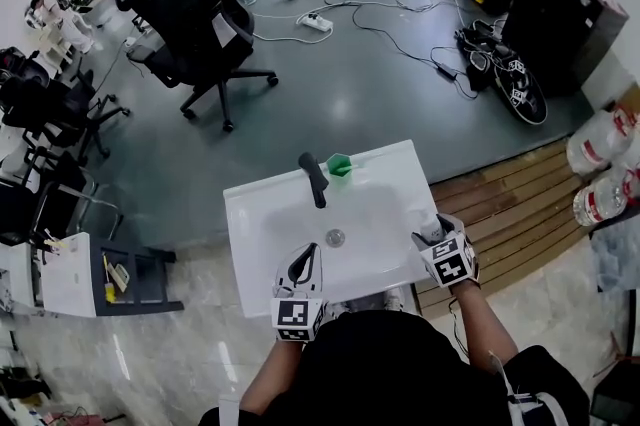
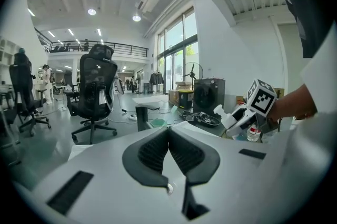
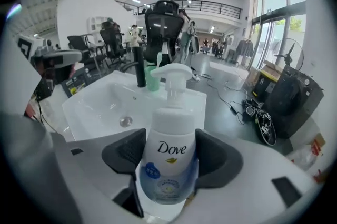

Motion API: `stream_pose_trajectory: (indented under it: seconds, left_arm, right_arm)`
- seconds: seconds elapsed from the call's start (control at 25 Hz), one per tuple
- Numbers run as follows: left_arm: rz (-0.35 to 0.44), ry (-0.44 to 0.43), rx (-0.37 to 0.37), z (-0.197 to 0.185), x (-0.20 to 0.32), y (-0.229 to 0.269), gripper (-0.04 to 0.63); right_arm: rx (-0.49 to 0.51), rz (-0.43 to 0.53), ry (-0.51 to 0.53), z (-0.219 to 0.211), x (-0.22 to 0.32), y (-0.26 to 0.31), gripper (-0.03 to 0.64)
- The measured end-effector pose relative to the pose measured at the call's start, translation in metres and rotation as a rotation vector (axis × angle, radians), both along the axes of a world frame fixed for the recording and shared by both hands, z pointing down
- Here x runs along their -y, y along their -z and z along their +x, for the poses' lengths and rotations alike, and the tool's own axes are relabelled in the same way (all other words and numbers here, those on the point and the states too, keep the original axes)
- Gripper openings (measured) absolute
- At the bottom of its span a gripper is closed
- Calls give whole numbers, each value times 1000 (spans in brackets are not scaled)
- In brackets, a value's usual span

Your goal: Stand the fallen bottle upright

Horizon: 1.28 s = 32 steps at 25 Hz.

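Right gripper view: right gripper point(image 3: 169, 155) jaws partway apart, pressed on both flanks of the white pump bottle point(image 3: 169, 133), pump head pointing away over the sink point(image 3: 95, 107). Gripped round the body, likely so as to swing it onto its base. Held at the sink's right front corner. Left gripper point(image 2: 169, 152) jaws together, empty, parked at the near rim, out of the way.
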<state>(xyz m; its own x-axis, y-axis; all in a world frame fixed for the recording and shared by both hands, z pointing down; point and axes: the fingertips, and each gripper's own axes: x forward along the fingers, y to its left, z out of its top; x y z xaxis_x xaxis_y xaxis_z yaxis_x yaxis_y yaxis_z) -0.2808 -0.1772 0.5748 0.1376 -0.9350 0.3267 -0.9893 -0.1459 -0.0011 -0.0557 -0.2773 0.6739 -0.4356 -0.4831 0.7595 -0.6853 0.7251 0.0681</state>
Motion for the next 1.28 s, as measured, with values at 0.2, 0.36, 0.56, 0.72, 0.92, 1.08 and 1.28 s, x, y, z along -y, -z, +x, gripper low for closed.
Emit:
stream_pose_trajectory:
  seconds: [0.2, 0.36, 0.56, 0.72, 0.92, 1.08, 1.28]
  left_arm:
    - [1, -5, 3, 2, 2, 1, 18]
    - [5, -2, -1, 2, 3, 1, 18]
    - [3, 16, -8, -5, 5, -5, 18]
    - [2, 20, -13, -8, 9, -7, 18]
    - [-12, 38, 1, -23, 15, -7, 18]
    - [-19, 65, 15, -37, 19, -6, 18]
    - [-52, 100, 22, -48, 18, -18, 18]
  right_arm:
    - [130, 129, -39, -6, 18, 45, 308]
    - [236, 292, -66, -10, 33, 75, 308]
    - [388, 358, -74, -24, 57, 82, 310]
    - [449, 345, -99, -34, 80, 66, 310]
    - [420, 325, -130, -47, 114, 26, 311]
    - [358, 330, -132, -55, 141, 1, 311]
    - [352, 353, -134, -64, 168, -13, 313]
